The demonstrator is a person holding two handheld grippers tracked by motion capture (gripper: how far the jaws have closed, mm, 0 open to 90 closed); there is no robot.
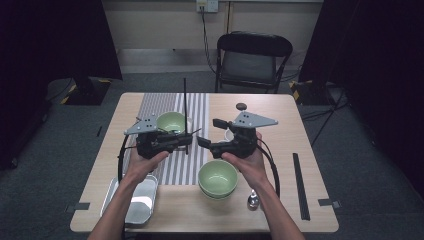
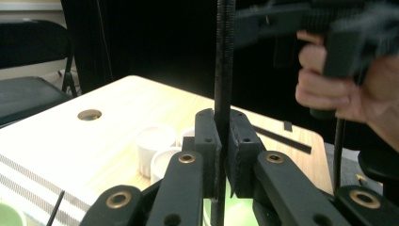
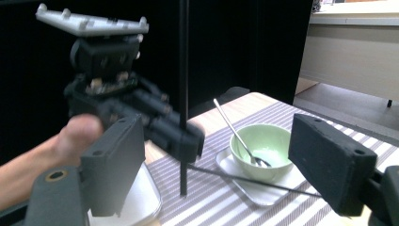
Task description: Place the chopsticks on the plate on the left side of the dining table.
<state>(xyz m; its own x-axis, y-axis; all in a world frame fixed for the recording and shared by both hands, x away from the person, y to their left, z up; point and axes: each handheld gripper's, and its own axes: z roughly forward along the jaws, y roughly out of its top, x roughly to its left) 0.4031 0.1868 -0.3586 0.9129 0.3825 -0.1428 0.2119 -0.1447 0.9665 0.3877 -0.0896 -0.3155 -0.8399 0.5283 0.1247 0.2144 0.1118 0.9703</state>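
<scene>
A thin black chopstick [image 1: 185,112] stands upright above the grey-and-white striped table runner [image 1: 176,165], and it is clenched near its lower end between the pads of the left gripper [image 1: 186,139]; in the left gripper view the stick [image 2: 224,70] rises straight up from between the two closed pads [image 2: 207,141]. In the right gripper view the lower tip of the chopstick [image 3: 183,94] hangs just above the runner [image 3: 221,202], and a second thin black stick [image 3: 254,181] lies flat across the small white tray [image 3: 235,176] below it. The left gripper [image 3: 186,136] is held level and points toward the middle of the table, with the person's left hand [image 1: 145,162] under its body. The right gripper [image 1: 210,132] faces it from the other side, near but apart from the chopstick; its jaws stand wide, released, with nothing pressed between its pads [image 3: 331,160]. The right hand [image 1: 247,162] holds it above a large pale green ceramic bowl [image 1: 218,177] at the near edge. A smaller green bowl [image 3: 261,146] with a metal spoon [image 3: 235,132] in it sits on the white tray behind the chopstick. A shiny metal tray [image 1: 137,200] lies near the left corner, a metal spoon [image 1: 253,200] to the right of the big bowl, a long black strip [image 1: 301,185] at the right side, and small white cups [image 2: 155,146] stand behind the grippers. A black folding chair [image 1: 252,60] is behind the light wooden table [image 1: 280,120].
</scene>
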